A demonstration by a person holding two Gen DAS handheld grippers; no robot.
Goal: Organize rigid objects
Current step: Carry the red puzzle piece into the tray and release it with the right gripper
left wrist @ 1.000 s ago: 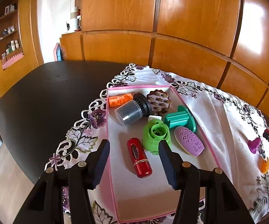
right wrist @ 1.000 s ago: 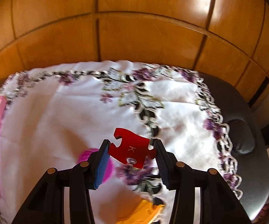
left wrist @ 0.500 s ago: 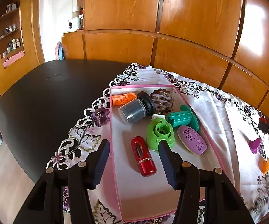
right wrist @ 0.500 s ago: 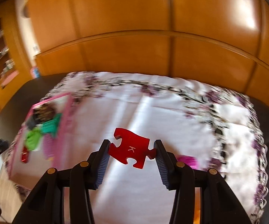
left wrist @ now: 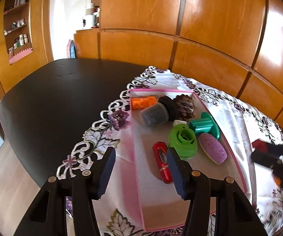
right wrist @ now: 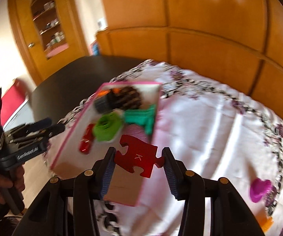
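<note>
Right wrist view shows the right gripper pinching a red puzzle piece beside the tray, next needing release inside; left gripper gapes empty.

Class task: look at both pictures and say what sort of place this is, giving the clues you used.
Most likely a room in a home, perhaps a dining room: a dark table under an embroidered floral cloth, wood-panelled cupboards behind, and a shelf niche holding small bottles.

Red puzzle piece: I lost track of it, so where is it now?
In the right wrist view, the red puzzle piece is clamped in the right gripper, near the pink tray.
</note>
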